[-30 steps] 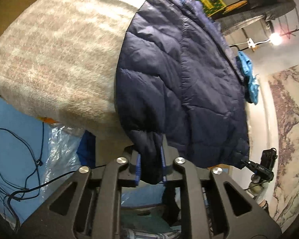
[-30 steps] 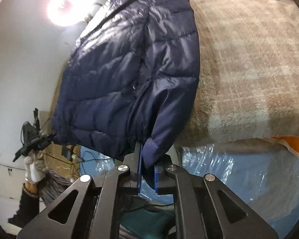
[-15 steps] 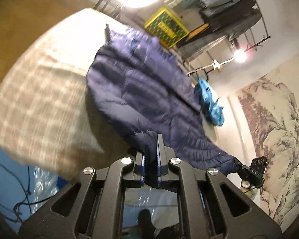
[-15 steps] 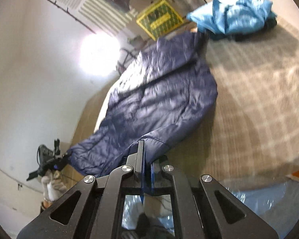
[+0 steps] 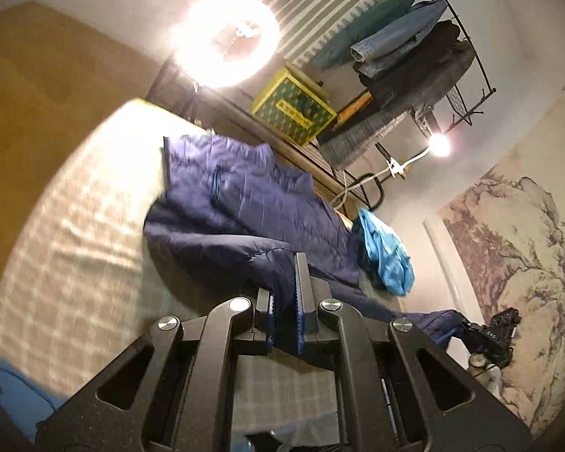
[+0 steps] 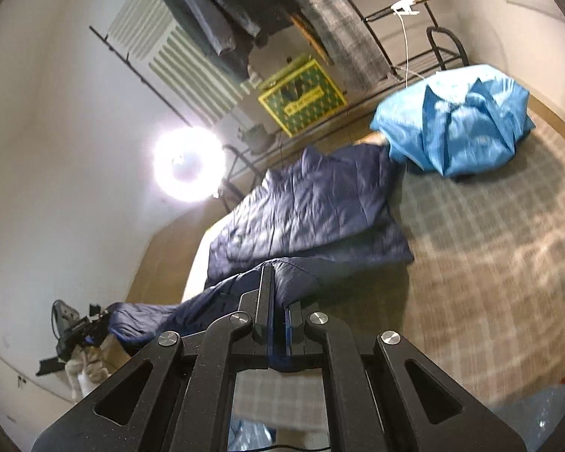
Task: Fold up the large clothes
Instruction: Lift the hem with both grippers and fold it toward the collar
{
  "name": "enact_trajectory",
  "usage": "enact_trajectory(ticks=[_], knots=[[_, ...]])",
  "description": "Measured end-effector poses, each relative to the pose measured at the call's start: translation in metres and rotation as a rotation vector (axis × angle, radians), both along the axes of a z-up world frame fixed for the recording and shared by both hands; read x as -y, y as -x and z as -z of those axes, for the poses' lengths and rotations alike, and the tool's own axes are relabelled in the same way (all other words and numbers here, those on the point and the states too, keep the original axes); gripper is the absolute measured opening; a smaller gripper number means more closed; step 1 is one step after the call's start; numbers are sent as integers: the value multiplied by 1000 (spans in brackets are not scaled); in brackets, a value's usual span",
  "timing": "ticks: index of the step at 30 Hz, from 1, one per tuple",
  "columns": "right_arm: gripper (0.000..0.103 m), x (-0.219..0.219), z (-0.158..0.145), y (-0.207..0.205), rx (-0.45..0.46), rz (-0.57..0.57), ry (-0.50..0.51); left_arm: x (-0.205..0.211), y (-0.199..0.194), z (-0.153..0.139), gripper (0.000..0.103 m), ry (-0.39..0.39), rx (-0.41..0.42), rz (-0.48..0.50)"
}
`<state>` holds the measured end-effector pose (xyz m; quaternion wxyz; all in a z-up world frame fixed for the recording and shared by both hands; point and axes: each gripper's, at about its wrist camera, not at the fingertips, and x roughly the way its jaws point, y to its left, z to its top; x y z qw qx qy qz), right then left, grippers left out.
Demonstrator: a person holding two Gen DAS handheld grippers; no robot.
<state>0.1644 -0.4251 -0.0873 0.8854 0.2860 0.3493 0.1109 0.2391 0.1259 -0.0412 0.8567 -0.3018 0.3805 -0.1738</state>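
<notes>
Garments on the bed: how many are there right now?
2. The navy puffer jacket lies spread across the plaid bed cover, its near edge pinched by both grippers. The light blue garment sits bunched at the far end. Others may lie beneath it.

Both wrist views look down, sharing the navy jacket point(image 5: 245, 203) point(image 6: 312, 203).

A bedroom in a home is showing here: a bed point(image 6: 489, 263) is lying under a plaid cover, a black metal rack point(image 5: 425, 86) is standing behind it carrying folded jeans and dark clothes, a green-and-yellow box point(image 5: 293, 109) is sitting on its shelf, a ring light point(image 5: 226, 41) is glowing, and a landscape wall hanging point(image 5: 516, 248) is hanging beside the bed
</notes>
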Motion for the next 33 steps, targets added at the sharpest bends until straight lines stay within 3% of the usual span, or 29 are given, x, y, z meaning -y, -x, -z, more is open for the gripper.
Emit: enact_trajectory(ticks=[10,20,26,33], knots=[[2,24,-1,-73,13,53,-33,29,-75,-13,6,-49,26,-50],[2,29,0,-136,-4,104,30,46,-137,-12,6,-124,24,-83],[2,27,3,-201,-7,128,109,48,-204,6,6,-173,10,-110],[2,23,31,-287,-39,172,187,55,-282,45,6,-226,-16,-144]])
